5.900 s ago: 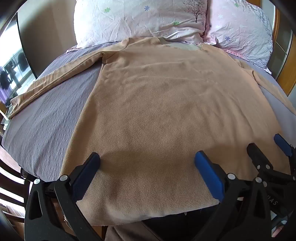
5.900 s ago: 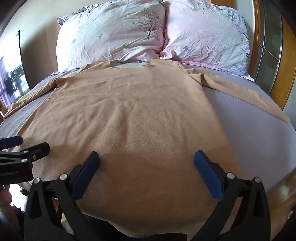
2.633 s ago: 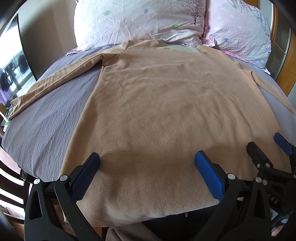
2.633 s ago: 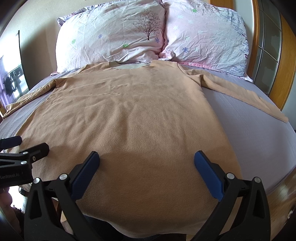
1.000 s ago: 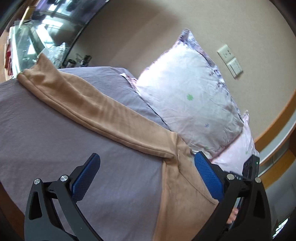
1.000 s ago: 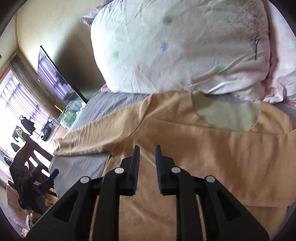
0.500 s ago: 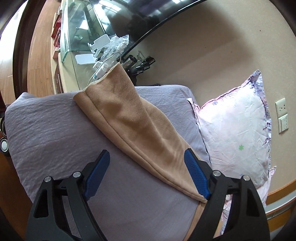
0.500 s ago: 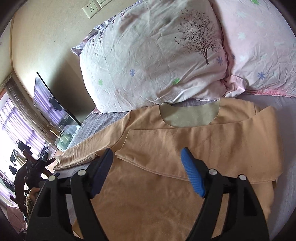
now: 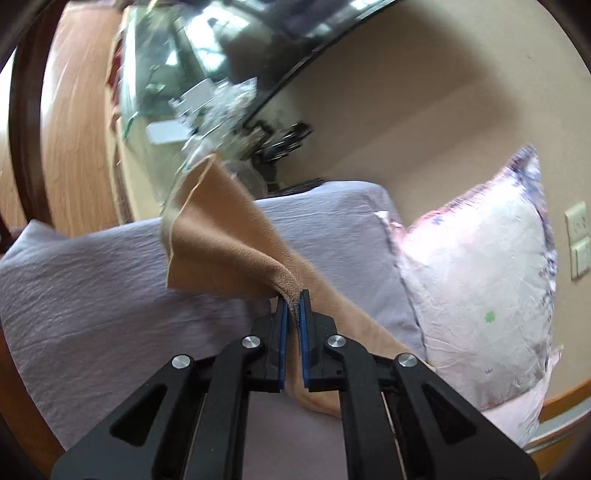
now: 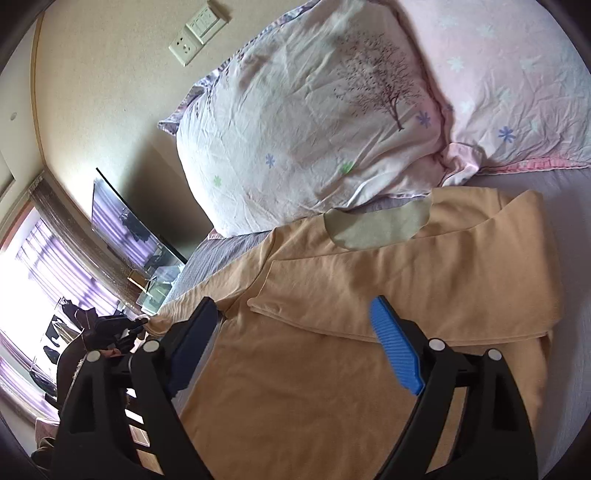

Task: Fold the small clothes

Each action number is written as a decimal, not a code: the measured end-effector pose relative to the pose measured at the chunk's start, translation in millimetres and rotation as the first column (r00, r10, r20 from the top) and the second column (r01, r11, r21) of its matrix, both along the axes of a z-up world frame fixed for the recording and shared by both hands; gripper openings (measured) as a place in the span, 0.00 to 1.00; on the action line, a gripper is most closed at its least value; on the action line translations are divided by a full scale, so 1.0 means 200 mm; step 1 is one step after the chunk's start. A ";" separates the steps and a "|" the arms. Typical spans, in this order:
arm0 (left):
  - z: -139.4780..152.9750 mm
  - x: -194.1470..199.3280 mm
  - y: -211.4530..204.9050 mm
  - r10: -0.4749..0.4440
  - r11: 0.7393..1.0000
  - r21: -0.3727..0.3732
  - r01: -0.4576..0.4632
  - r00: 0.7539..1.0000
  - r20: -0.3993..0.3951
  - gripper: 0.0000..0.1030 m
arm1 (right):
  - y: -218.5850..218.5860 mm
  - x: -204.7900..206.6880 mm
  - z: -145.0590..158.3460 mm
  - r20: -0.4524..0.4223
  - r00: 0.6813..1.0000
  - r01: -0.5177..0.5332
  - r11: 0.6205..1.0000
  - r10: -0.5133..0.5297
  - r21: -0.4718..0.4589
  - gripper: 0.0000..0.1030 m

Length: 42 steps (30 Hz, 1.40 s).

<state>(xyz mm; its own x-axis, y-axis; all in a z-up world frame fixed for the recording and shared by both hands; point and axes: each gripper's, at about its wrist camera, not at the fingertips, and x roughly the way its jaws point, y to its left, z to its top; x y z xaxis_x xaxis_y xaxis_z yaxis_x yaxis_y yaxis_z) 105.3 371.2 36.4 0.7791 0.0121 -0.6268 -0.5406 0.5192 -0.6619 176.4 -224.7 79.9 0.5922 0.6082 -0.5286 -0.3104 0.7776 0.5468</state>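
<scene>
A tan long-sleeved shirt [image 10: 351,369] lies on the grey bed sheet [image 9: 92,295]. Its right sleeve is folded across the chest [image 10: 424,288]. My left gripper [image 9: 291,308] is shut on the left sleeve [image 9: 229,251] near its cuff and lifts it off the sheet. It shows small at the far left of the right wrist view [image 10: 129,326], holding the sleeve end. My right gripper [image 10: 291,347] is open and empty, hovering above the shirt's left shoulder area.
Two pink-and-white pillows [image 10: 332,122] lie at the head of the bed, one also in the left wrist view [image 9: 480,288]. A glass stand with clutter [image 9: 192,99] and a TV [image 10: 125,229] stand by the bed's left side. Wall sockets [image 10: 195,33] are above.
My left gripper has closed on the left sleeve near the cuff and raised it. My right gripper, shut a second ago, has opened and stays above the shirt with the right sleeve folded in.
</scene>
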 end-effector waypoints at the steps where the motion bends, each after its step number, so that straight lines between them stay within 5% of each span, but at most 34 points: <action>1: 0.10 0.06 -0.10 -0.058 0.997 0.051 0.056 0.998 0.039 0.05 | -0.04 -0.01 0.01 0.011 1.000 0.021 1.000 -0.021 -0.002 0.83; 4: 0.38 0.24 -0.51 -0.284 0.946 0.203 0.255 0.949 0.134 0.05 | -0.19 -0.03 0.03 0.036 0.994 0.100 0.995 -0.100 0.004 0.83; 7: 0.53 0.41 -1.11 -0.554 0.814 0.326 0.481 0.811 0.186 0.05 | -0.35 -0.04 0.02 0.020 0.982 0.188 0.981 -0.189 0.038 0.83; 10: 0.46 0.53 -1.76 -0.778 0.607 0.405 0.684 0.615 0.127 0.05 | -0.47 -0.04 -0.02 -0.008 0.964 0.265 0.963 -0.265 0.054 0.83; 14: 0.03 0.57 -2.57 -0.906 0.223 0.445 0.868 0.353 -0.235 0.05 | -0.59 -0.01 -0.13 -0.071 0.943 0.328 0.944 -0.326 0.023 0.83; 15: -0.06 0.55 -2.67 -0.904 0.166 0.427 0.889 0.311 -0.295 0.05 | -0.63 0.00 -0.15 -0.097 0.935 0.344 0.939 -0.342 0.012 0.83; 18: -0.13 0.44 -2.72 -0.917 0.096 0.402 0.911 0.238 -0.320 0.06 | -0.71 0.00 -0.18 -0.133 0.925 0.361 0.933 -0.356 0.014 0.83; 20: -0.06 0.37 -2.60 -0.935 0.114 0.418 0.901 0.239 -0.260 0.14 | -0.74 -0.01 -0.17 -0.123 0.921 0.372 0.928 -0.369 0.001 0.83; 21: -0.02 0.35 -2.50 -0.940 0.143 0.424 0.894 0.257 -0.225 0.32 | -0.75 0.00 -0.16 -0.121 0.924 0.366 0.930 -0.363 0.005 0.80; 23: 0.07 0.35 -2.29 -0.913 0.231 0.482 0.845 0.359 -0.192 0.62 | -0.74 0.03 -0.15 -0.132 0.934 0.336 0.942 -0.331 0.013 0.70; 24: 0.09 0.35 -2.19 -0.877 0.278 0.533 0.799 0.437 -0.198 0.66 | -0.72 0.06 -0.15 -0.139 0.939 0.318 0.948 -0.314 0.008 0.65; 26: 0.10 0.39 -2.02 -0.781 0.331 0.606 0.724 0.570 -0.254 0.66 | -0.69 0.10 -0.15 -0.148 0.938 0.311 0.950 -0.313 -0.036 0.59; 27: 0.08 0.42 -1.94 -0.740 0.355 0.610 0.709 0.612 -0.279 0.66 | -0.68 0.12 -0.16 -0.153 0.935 0.316 0.947 -0.321 -0.059 0.56; 28: 0.06 0.46 -1.88 -0.721 0.374 0.598 0.709 0.628 -0.293 0.66 | -0.66 0.14 -0.16 -0.159 0.930 0.321 0.943 -0.331 -0.081 0.55; 30: 0.00 0.50 -1.79 -0.691 0.399 0.567 0.720 0.643 -0.331 0.66 | -0.63 0.17 -0.18 -0.158 0.927 0.323 0.939 -0.339 -0.118 0.54; 35: -0.15 0.56 -1.74 -0.677 0.384 0.517 0.765 0.614 -0.405 0.66 | -0.54 0.30 -0.31 -0.189 0.913 0.298 0.906 -0.363 -0.302 0.45; 37: -0.18 0.57 -1.72 -0.678 0.393 0.494 0.775 0.608 -0.414 0.66 | -0.51 0.34 -0.36 -0.199 0.912 0.265 0.886 -0.359 -0.380 0.10; 42: -0.17 0.58 -1.69 -0.682 0.425 0.470 0.774 0.615 -0.396 0.66 | -0.55 0.29 -0.24 -0.056 0.923 0.348 0.890 -0.380 -0.296 0.07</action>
